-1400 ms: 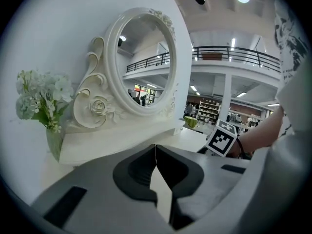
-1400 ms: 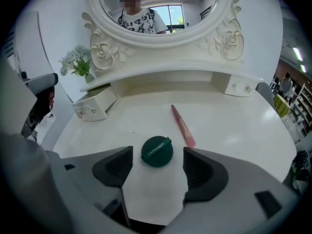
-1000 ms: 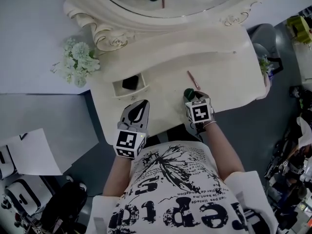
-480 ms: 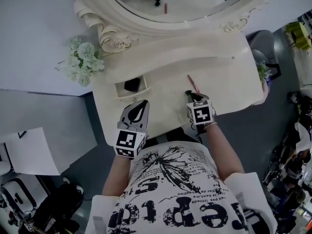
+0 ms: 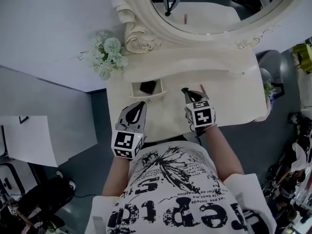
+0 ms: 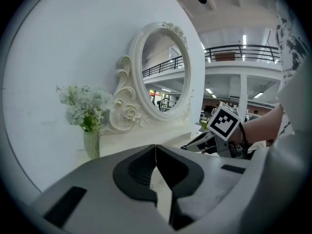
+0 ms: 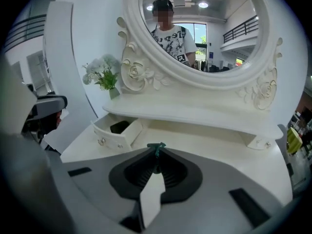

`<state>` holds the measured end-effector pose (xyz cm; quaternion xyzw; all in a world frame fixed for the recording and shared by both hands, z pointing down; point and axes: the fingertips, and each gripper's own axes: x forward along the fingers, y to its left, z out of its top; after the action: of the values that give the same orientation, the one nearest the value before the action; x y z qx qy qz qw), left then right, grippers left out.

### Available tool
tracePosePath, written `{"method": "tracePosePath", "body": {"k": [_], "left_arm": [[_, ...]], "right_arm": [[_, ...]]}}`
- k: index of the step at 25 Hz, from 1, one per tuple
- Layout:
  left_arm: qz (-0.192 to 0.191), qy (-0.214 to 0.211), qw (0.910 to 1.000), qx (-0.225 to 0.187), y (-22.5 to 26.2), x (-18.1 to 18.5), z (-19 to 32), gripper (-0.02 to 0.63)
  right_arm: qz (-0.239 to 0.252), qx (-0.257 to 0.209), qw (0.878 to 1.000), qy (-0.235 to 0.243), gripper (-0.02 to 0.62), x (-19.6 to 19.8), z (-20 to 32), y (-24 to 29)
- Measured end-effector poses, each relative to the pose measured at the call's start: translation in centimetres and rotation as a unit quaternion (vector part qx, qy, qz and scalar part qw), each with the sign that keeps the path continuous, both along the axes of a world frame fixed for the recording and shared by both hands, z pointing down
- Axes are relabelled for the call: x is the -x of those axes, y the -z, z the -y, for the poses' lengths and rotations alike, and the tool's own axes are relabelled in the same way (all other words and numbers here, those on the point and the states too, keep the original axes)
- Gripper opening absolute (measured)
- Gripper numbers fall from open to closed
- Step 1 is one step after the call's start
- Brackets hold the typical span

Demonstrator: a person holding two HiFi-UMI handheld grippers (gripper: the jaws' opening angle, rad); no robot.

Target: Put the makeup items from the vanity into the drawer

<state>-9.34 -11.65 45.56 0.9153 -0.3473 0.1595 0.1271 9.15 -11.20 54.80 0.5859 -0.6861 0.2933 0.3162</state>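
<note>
Nearest to you, the left gripper (image 5: 141, 105) hung over the front edge of the vanity (image 5: 229, 104) with its jaws pressed together and nothing between them. It stood just short of the open drawer (image 5: 146, 94). Beside it, the right gripper (image 7: 156, 152) was clamped narrow on a small green makeup item (image 7: 156, 146). Only the item's tip showed past the jaw tips, so the hold looked shallow. Whether the item had cleared the tabletop could not be told. The step in hand appeared to be carrying this item left to the drawer. To do it well, you needed to keep the clamp firm and bring the jaws over the drawer's open cavity, not its front panel. You needed to lower the item before letting go, since so small a piece could bounce out or roll. A dark object (image 5: 147, 86) already lay inside the drawer, so the free space beside it was the better target. The idle left gripper sat close to that path and was best kept clear. A pink pencil (image 5: 203, 89) lay on the tabletop just right of the right gripper, not yet collected. Beyond stood the flowers (image 5: 108, 57) and the mirror (image 5: 146, 18).
</note>
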Motion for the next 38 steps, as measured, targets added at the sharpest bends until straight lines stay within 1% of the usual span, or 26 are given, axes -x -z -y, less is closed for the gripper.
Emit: {"method": "tracePosePath", "body": {"k": [6, 9, 12, 14, 18, 23, 24, 25, 26, 30, 34, 38], "left_arm": [[-0.005, 0.04, 0.999, -0.022, 1.5, 4.3, 0.5, 0.021], [-0.006, 0.06, 0.9978, -0.028, 1.8, 6.4, 0.6, 0.021], [-0.006, 0.083, 0.9961, -0.03, 2.0, 8.4, 0.7, 0.021], [-0.005, 0.097, 0.9949, -0.028, 2.0, 9.7, 0.7, 0.02], [-0.004, 0.119, 0.9927, -0.021, 1.6, 11.8, 0.8, 0.021], [0.0, 0.122, 0.9923, -0.018, 1.1, 12.5, 1.2, 0.021], [0.0, 0.121, 0.9925, -0.018, 1.1, 12.4, 1.3, 0.021], [0.0, 0.12, 0.9927, -0.018, 1.1, 12.4, 1.3, 0.021], [-0.001, 0.118, 0.9929, -0.018, 1.1, 12.3, 1.4, 0.021], [-0.002, 0.111, 0.9936, -0.019, 1.1, 11.7, 1.8, 0.021], [-0.004, 0.103, 0.9944, -0.023, 1.3, 10.9, 2.0, 0.021], [-0.004, 0.094, 0.9953, -0.024, 1.5, 10.2, 2.2, 0.021]], "right_arm": [[0.011, -0.026, 0.998, 0.059, 0.038, 5.7, 3.6, 2.0], [0.013, -0.026, 0.995, 0.093, 0.038, 8.7, 4.8, 1.9], [0.012, -0.015, 0.992, 0.123, 0.038, 11.4, 5.7, 1.3], [0.009, -0.005, 0.991, 0.13, 0.038, 12.6, 6.0, 0.6], [-0.001, 0.003, 0.992, 0.124, 0.04, 13.9, 6.6, -0.2], [0.007, 0.003, 0.992, 0.125, 0.045, 14.4, 7.0, -0.5], [0.012, 0.004, 0.992, 0.125, 0.092, 14.5, 7.0, -0.5], [0.017, 0.006, 0.992, 0.126, 0.155, 14.6, 6.9, -0.5], [0.021, 0.008, 0.991, 0.129, 0.191, 14.7, 6.9, -0.6], [0.023, 0.015, 0.991, 0.132, 0.216, 14.6, 6.7, -0.8], [0.018, 0.014, 0.991, 0.129, 0.282, 14.2, 6.5, -0.6], [0.026, -0.003, 0.993, 0.113, 0.285, 13.3, 6.6, 0.4]]}}
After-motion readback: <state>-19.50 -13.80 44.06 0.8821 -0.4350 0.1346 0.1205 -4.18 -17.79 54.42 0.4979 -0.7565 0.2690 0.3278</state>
